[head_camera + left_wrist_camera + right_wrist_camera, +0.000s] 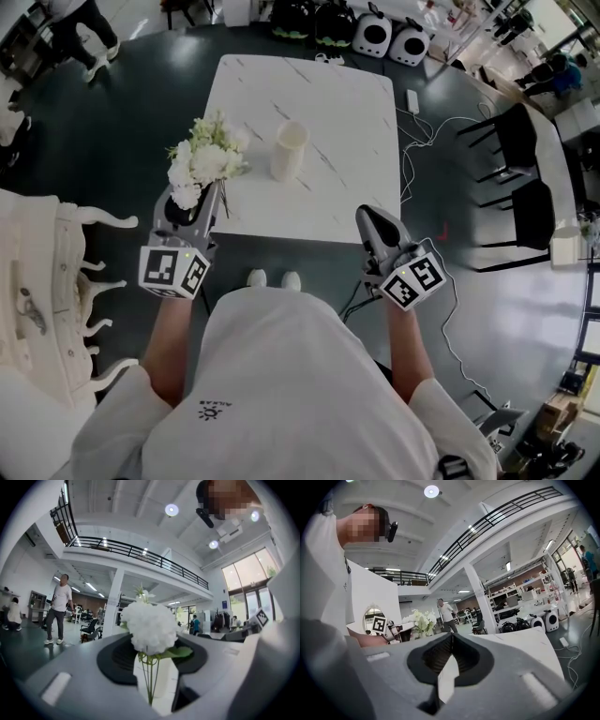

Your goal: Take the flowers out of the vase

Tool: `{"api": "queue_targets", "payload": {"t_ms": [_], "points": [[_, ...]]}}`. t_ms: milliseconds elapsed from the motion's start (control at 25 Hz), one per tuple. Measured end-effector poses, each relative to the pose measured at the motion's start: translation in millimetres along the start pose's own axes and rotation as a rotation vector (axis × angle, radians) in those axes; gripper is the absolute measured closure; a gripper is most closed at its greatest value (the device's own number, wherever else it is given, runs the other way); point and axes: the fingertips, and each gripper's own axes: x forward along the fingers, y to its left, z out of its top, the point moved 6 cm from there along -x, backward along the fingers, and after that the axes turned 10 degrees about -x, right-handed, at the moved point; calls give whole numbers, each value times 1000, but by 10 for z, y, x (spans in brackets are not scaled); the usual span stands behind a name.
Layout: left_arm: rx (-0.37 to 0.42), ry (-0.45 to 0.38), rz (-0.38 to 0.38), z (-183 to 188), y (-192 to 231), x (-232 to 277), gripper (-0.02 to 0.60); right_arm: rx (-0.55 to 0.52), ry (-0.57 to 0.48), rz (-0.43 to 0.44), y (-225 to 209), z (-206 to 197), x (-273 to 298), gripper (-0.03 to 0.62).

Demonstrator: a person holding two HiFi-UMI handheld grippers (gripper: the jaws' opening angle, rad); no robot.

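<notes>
Dark grey floor is spreading all round a white marble-patterned tabletop, with black chairs off at 3 o'clock. Standing at its 6 o'clock side, I am holding the flowers, a bunch of white blooms on thin green stems, in my left tongs. The jaws are pinching the stems just under the heads, and the bunch is sitting over the tabletop's 8 o'clock edge. The cream vase is standing upright near the middle of the tabletop, at 3 o'clock from the blooms and apart from them, with nothing showing above its mouth. My right tongs are carrying nothing. Their jaws are meeting at the tips, and they are hovering at the 5 o'clock edge, well clear of the vase.

I am judging the pulling-out done, since the stems are clear of the vase, so the step in hand is putting the bunch down. The next move, I think, is calling for a low, level approach to a bare patch at 7 o'clock of the vase. The stems should be lying flat before the jaws part, so the heads are not rolling off the near edge.
</notes>
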Motion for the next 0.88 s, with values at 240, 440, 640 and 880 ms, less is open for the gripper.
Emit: {"api": "queue_targets", "payload": {"t_ms": [240,440,640,880], "points": [[-10,21,-7,-47,49,4,403,0,-2,-10,40,21,65,592],[-6,23,-14,-42,47,4,402,-2,-5,-10,69,-8,87,592],[-6,19,-22,-34,44,3,403,-8,-6,-11,90,-9,98,592],[-10,19,-31,-32,69,20,403,-16,-5,-14,113,-2,135,592]]}}
